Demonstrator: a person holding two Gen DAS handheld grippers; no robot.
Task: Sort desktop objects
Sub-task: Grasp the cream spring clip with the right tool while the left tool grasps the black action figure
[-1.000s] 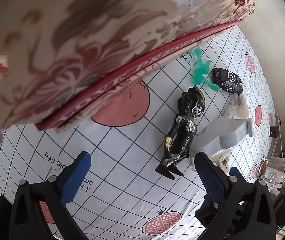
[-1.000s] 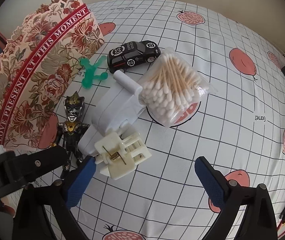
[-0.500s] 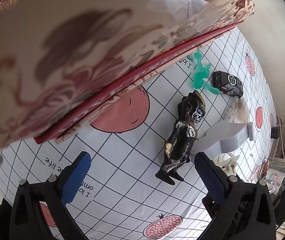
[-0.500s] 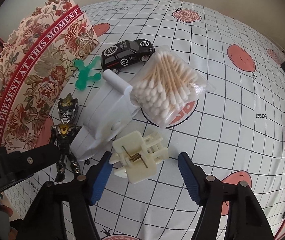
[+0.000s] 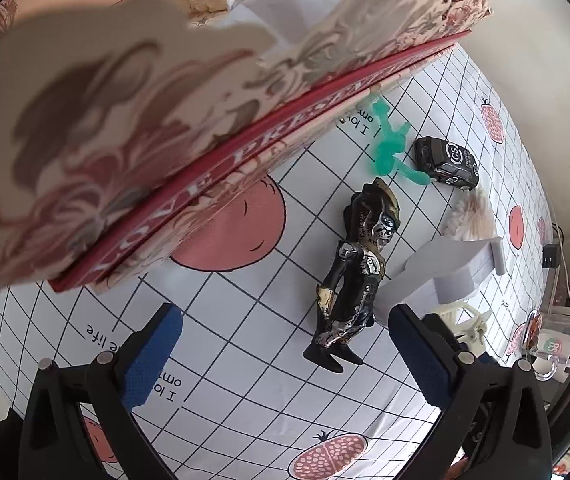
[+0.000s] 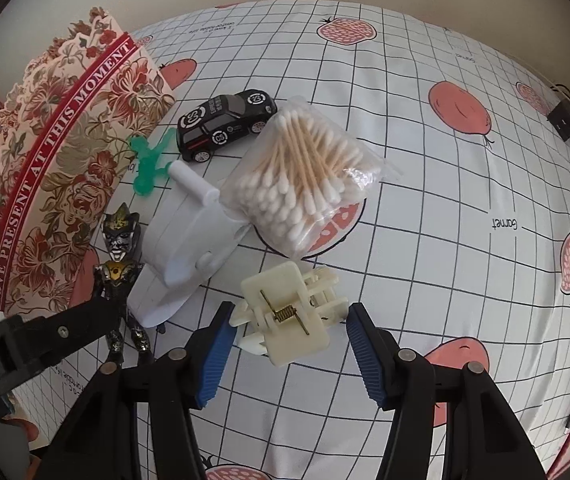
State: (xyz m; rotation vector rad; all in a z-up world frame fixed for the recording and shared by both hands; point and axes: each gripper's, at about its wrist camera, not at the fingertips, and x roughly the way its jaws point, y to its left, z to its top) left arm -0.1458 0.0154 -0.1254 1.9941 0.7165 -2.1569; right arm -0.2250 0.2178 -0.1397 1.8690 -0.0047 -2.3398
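The right tool [image 6: 287,342] stands wide around the cream spring clip [image 6: 291,314] mid-surface, not yet gripping; light, stiff plastic, best pinched across its flat body. The left tool [image 5: 285,354] stands wide, empty, beside the black figurine [image 5: 355,276].

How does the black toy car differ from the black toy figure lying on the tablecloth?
The black toy car stands on its wheels; the black toy figure lies flat on its back. The car carries white round logos; the figure has silver and gold paint. The car sits beside the cotton swab bag; the figure lies next to the floral box. Both are mostly black toys.
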